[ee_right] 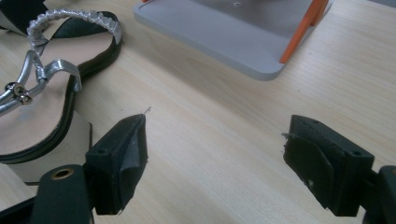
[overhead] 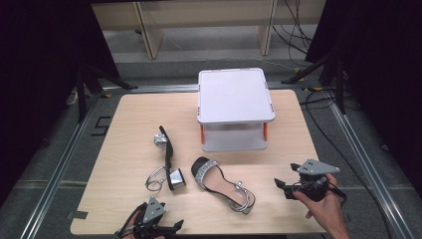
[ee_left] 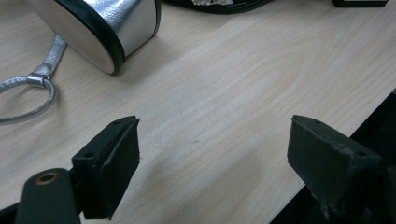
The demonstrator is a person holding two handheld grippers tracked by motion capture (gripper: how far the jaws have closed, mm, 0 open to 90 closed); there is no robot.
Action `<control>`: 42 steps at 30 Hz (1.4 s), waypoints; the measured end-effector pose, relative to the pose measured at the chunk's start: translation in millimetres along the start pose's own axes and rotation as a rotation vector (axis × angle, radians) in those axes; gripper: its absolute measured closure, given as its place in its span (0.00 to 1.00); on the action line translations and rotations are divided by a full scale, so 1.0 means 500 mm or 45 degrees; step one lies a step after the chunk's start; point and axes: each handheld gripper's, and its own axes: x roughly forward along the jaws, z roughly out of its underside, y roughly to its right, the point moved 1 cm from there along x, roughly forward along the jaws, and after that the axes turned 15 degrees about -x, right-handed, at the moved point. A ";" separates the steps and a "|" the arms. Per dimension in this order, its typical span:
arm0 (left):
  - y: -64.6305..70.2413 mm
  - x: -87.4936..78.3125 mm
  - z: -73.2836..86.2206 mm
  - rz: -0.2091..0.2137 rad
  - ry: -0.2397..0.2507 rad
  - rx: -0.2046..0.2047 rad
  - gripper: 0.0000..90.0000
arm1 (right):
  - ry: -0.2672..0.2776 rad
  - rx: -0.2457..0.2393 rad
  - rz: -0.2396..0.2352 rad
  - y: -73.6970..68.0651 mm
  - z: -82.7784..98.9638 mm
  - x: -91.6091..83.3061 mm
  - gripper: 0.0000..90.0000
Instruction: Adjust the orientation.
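Jaws of the left gripper (ee_left: pixel 212 163) stand apart over bare wood, grasping nothing; jaws of the right gripper (ee_right: pixel 215 163) likewise gape empty; a black sandal with silver straps (overhead: pixel 221 184) lies upright between them; its toppled twin with silver block heel (overhead: pixel 166 162) rests left; beyond stands a white two-tier shelf with orange posts (overhead: pixel 234 94) on the light wooden table (overhead: pixel 129 119).

Desk (overhead: pixel 129 114): pale wood grain. Sandal (overhead: pixel 221 184) near front edge: black sole, beige insole, silver studded toe band, silver straps. Second sandal (overhead: pixel 168 159), left of it: black, silver block heel, silver strap. Two-tier stand (overhead: pixel 235 94) toward back edge: light grey shelves, orange posts. Both hand-held grippers: black jaws, grey top plates.
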 end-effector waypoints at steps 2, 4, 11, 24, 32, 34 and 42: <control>0.000 0.000 0.000 0.000 0.003 -0.003 0.18 | -0.012 0.004 -0.018 -0.004 0.000 0.001 0.23; 0.001 0.001 0.001 0.006 0.002 -0.006 0.18 | 0.000 -0.022 -0.015 -0.002 -0.001 0.002 0.23; -0.005 0.000 -0.002 -0.007 -0.031 0.033 0.18 | 0.051 0.004 -0.097 -0.014 -0.018 0.011 0.22; -0.001 0.002 0.000 -0.003 -0.013 -0.002 0.18 | 0.029 -0.190 -0.298 -0.101 -0.153 0.088 0.20; 0.000 0.003 0.000 -0.003 -0.003 -0.005 0.18 | -0.028 -0.253 -0.361 -0.143 -0.183 0.135 0.26; 0.000 0.000 0.000 0.011 -0.021 0.013 0.18 | -0.084 -0.250 -0.391 -0.154 -0.180 0.147 0.24; -0.001 -0.002 -0.001 0.009 -0.038 0.033 0.18 | -0.209 -0.276 -0.431 -0.183 -0.164 0.202 0.24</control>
